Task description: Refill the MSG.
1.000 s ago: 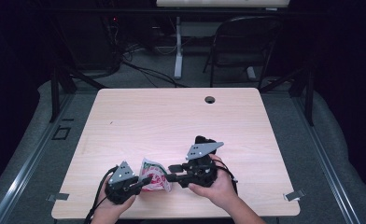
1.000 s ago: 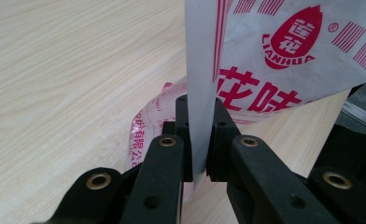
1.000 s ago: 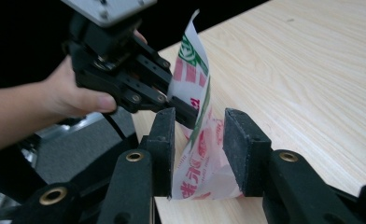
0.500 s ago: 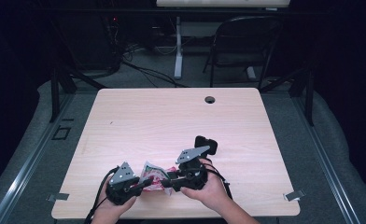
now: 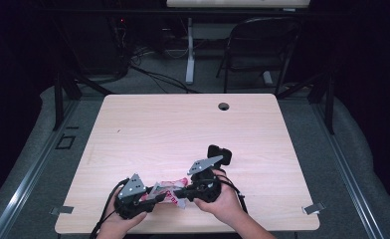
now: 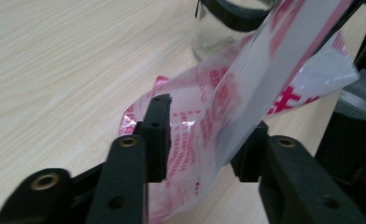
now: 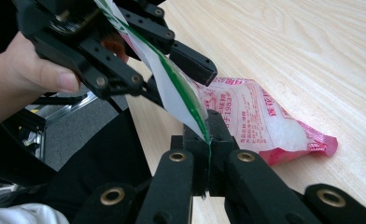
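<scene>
Broadly, a pale wooden table (image 5: pixel 183 129) took up the middle of the high view, with a small round cable hole (image 5: pixel 224 106) near its far edge and a dark folding chair (image 5: pixel 262 50) standing well beyond it on the grey floor. All the activity sat at the near edge of the table, where the person's two hands came in from the bottom.

Between those hands lay a clear plastic bag (image 5: pixel 169 190) printed in red and pink, holding something white. In the right gripper view its filled end (image 7: pixel 265 123) rested flat on the wood, while its upper part rose off the table toward the two grippers.

The right gripper (image 5: pixel 185 191) had its jaws pinched fully together on the bag's edge, which bore a green strip (image 7: pixel 190 105) running down into the closed jaws (image 7: pixel 208 154); those jaws had just been closing, with the plastic caught between them.

The left gripper (image 5: pixel 153 198) stood about half open. Its jaws had just been opening, and in the left gripper view the bag (image 6: pixel 218 107) passed loosely between them (image 6: pixel 204 149), its plastic lying against the jaws but no longer squeezed.
</scene>
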A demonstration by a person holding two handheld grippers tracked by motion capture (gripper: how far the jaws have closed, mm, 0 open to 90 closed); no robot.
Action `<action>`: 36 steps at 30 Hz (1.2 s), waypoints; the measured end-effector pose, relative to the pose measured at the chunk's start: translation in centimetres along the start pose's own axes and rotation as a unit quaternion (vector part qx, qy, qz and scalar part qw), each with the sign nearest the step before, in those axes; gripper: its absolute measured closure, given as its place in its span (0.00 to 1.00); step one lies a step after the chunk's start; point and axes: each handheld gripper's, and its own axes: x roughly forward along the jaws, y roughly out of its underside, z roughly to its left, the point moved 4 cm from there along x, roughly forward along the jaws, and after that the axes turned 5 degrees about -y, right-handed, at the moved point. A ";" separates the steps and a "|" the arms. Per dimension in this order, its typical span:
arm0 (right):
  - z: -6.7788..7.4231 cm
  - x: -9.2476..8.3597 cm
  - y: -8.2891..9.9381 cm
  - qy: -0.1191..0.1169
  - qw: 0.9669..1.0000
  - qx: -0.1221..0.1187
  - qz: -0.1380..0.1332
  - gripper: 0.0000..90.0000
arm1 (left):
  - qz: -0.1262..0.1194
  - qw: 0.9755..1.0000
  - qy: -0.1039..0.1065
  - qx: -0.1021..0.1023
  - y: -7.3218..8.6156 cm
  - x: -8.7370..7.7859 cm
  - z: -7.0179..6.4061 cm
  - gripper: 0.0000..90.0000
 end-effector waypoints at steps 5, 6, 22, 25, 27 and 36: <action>-0.2 -0.3 -0.1 0.004 1.000 0.001 -0.004 1.00 | 0.007 1.000 -0.008 0.017 0.7 0.6 0.3 0.60; -0.2 -0.4 -0.1 0.004 1.000 0.002 -0.006 1.00 | 0.009 1.000 -0.011 0.019 0.9 0.7 0.4 0.59; -0.9 -0.8 -0.7 0.009 1.000 0.005 -0.025 1.00 | -0.012 1.000 -0.004 0.020 3.1 2.6 2.1 0.39; -1.1 -0.9 -0.9 0.011 1.000 0.004 -0.027 1.00 | 0.009 1.000 0.000 0.015 3.5 3.0 2.4 0.36; -1.2 -0.9 -1.0 0.013 0.999 0.007 -0.030 1.00 | 0.019 1.000 -0.003 0.017 3.9 3.5 2.4 0.35; -1.5 -0.9 -1.1 0.012 0.999 0.011 -0.036 1.00 | 0.043 0.999 0.003 0.018 4.0 4.6 2.6 0.32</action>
